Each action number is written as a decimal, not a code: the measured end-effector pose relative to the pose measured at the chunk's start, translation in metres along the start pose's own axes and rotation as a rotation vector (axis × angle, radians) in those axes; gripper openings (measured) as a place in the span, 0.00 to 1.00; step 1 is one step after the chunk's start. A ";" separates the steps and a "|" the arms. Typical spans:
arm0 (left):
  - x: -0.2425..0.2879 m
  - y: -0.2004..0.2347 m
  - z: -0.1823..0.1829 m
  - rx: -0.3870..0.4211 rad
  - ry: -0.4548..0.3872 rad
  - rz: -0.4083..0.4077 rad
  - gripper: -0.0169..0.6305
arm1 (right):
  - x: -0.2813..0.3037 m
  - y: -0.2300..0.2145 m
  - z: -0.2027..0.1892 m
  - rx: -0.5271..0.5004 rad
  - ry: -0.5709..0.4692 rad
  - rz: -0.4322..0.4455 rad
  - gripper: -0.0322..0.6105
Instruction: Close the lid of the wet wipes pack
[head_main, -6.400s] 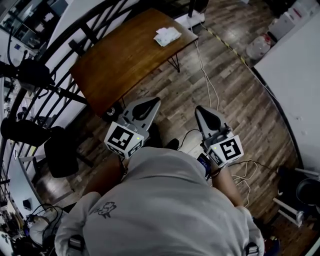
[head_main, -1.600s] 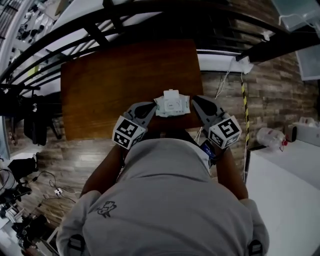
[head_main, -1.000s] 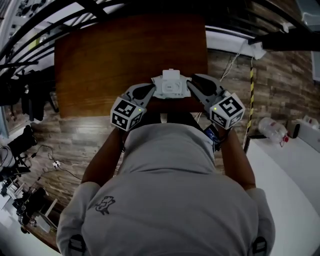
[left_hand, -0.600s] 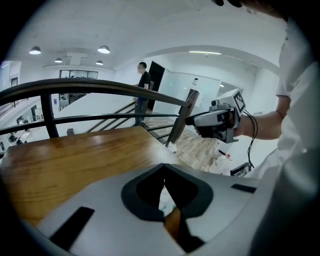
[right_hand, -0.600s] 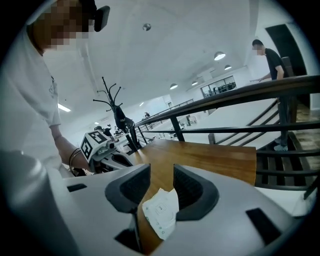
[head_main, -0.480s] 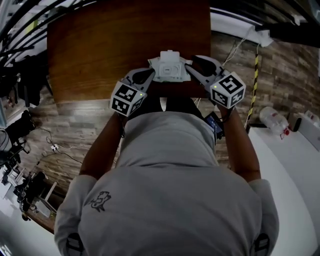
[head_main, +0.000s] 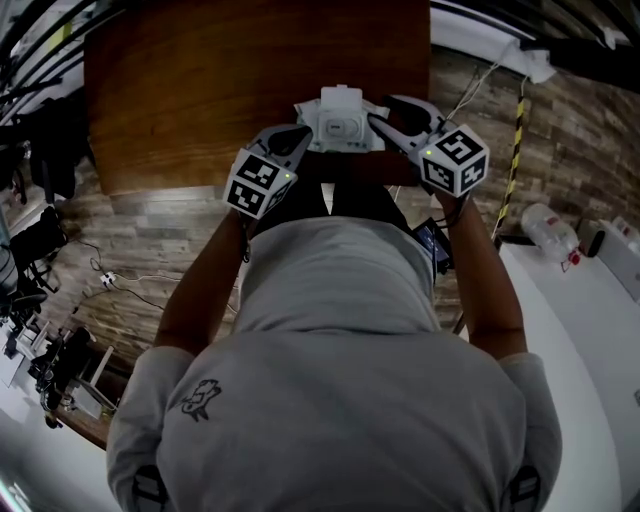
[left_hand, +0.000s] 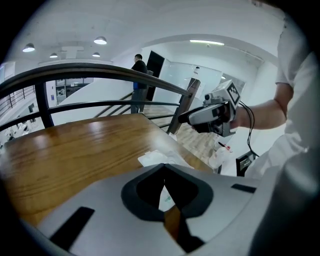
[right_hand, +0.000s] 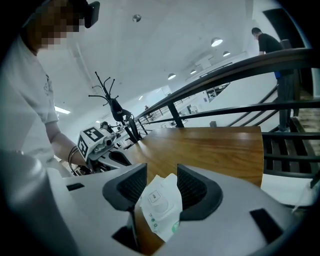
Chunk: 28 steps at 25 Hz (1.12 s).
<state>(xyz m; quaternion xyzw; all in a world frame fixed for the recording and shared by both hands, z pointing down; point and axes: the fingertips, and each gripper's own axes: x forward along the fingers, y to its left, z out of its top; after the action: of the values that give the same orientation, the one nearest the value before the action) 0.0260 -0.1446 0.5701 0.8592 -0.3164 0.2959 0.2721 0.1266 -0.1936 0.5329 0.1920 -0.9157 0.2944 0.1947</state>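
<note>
The table is smooth brown wood with a glossy varnish. The wet wipes pack is white, crinkled plastic film with a smooth, hard plastic lid. The left gripper and right gripper have matt grey plastic shells. The floor is grainy wood plank.

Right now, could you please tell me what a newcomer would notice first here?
The white wet wipes pack at the near edge of the brown wooden table, flanked by both grippers. The left gripper is shut beside it; the right gripper is opening its jaws with the pack showing between them, untouched.
</note>
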 end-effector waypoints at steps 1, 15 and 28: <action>0.003 0.001 -0.002 0.001 0.004 -0.001 0.05 | 0.002 -0.003 -0.003 0.004 0.006 0.001 0.32; 0.028 0.013 -0.033 -0.030 0.071 -0.020 0.05 | 0.031 -0.032 -0.031 0.060 0.045 0.008 0.34; 0.045 0.021 -0.052 -0.060 0.100 -0.025 0.05 | 0.054 -0.050 -0.058 0.084 0.134 0.027 0.37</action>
<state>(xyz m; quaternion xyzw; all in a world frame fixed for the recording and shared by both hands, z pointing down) 0.0218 -0.1415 0.6414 0.8387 -0.3003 0.3253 0.3171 0.1183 -0.2087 0.6250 0.1674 -0.8899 0.3475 0.2434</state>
